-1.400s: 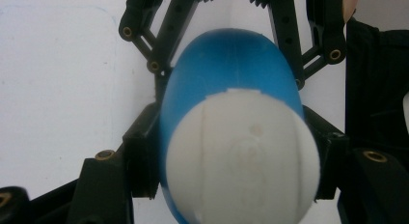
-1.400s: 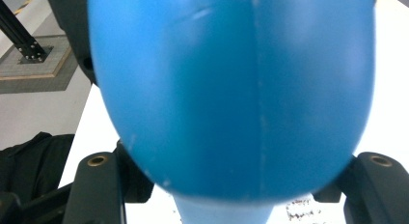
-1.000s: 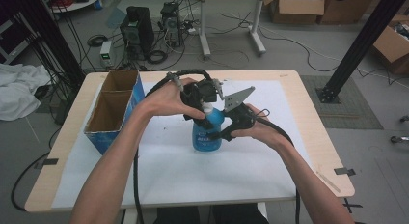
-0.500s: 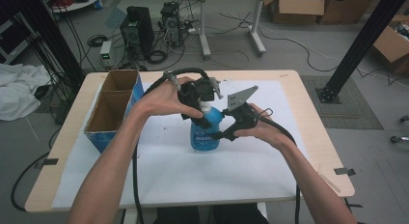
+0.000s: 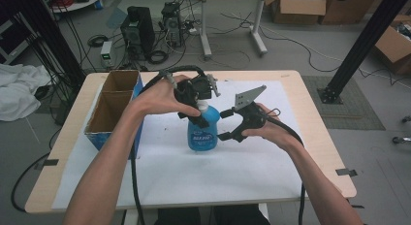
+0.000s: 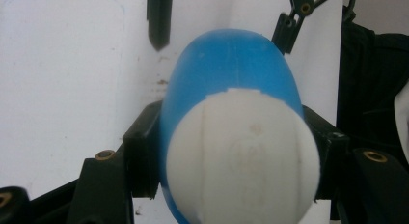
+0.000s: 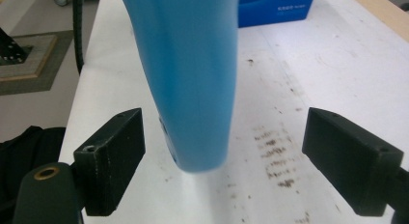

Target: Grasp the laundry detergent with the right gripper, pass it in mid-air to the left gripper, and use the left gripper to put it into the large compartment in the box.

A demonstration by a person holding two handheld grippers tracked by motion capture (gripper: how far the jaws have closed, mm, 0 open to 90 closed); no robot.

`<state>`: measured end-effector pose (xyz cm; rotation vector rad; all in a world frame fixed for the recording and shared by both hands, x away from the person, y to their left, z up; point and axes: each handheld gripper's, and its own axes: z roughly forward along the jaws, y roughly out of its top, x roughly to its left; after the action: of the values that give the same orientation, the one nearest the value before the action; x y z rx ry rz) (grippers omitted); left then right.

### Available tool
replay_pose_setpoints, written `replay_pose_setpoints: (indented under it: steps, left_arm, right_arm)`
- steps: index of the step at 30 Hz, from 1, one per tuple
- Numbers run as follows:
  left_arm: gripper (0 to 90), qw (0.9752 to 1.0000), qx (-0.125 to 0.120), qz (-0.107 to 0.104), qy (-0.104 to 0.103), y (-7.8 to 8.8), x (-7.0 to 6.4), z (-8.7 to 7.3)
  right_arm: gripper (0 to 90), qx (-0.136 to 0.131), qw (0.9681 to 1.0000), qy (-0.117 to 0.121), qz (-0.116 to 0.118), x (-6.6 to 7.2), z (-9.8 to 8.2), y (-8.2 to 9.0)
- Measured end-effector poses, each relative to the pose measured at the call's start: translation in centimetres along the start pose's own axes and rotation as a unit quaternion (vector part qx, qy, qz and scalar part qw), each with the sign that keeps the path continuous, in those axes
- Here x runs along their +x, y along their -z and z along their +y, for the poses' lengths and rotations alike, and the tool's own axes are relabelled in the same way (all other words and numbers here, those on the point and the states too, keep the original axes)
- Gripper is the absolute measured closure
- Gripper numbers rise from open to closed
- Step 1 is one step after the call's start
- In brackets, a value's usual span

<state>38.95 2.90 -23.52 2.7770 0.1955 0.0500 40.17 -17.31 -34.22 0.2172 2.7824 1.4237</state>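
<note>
A blue bottle with a white cap is upright over the white sheet at mid-table. My left gripper comes from above and is shut on the bottle's top; in the left gripper view its jaws press both sides of the cap, left gripper. My right gripper is level at the bottle's right side. Its jaws have just been opening, and the bottle's lower body now sits between them untouched, right gripper.
An open blue cardboard box stands at the table's left edge, box. The white sheet has brown smudges near the bottle. Cables trail from both grippers toward the person. The wooden table edge lies to the right.
My right gripper's jaws have spread apart and let go of the bottle's body. The left gripper has kept its grip on the top, and both hands have stayed in place.
</note>
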Motion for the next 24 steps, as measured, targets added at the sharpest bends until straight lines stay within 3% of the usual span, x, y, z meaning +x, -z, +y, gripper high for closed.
replay_pose_setpoints:
  steps: [7,13,16,19,23,24]
  left_arm:
    - [37.9,0.9996,-0.002,0.013,0.024,1.8,0.2,-0.4]
    - [38.0,0.9960,0.017,0.027,0.083,4.0,0.8,-0.5]
    - [38.0,0.9918,0.022,0.040,0.120,5.2,1.3,-0.6]
    - [38.0,0.9852,0.025,0.057,0.160,6.3,1.7,-0.8]
    - [38.0,0.9745,0.029,0.071,0.211,8.2,2.2,-1.2]
    - [38.0,0.9686,0.025,0.073,0.237,9.1,2.4,-1.4]
  right_arm:
    - [14.8,0.020,0.9996,-0.001,-0.021,0.0,-0.6,1.6]
    - [14.9,0.033,0.9985,-0.019,-0.039,-0.2,-1.4,3.0]
    - [14.9,0.041,0.9971,-0.030,-0.057,-0.5,-1.9,3.6]
    - [14.9,0.045,0.9961,-0.035,-0.068,-0.7,-2.1,3.9]
    - [15.2,0.065,0.9929,-0.045,-0.089,-1.1,-2.7,4.4]
    - [15.2,0.073,0.9913,-0.048,-0.098,-1.3,-3.0,4.7]
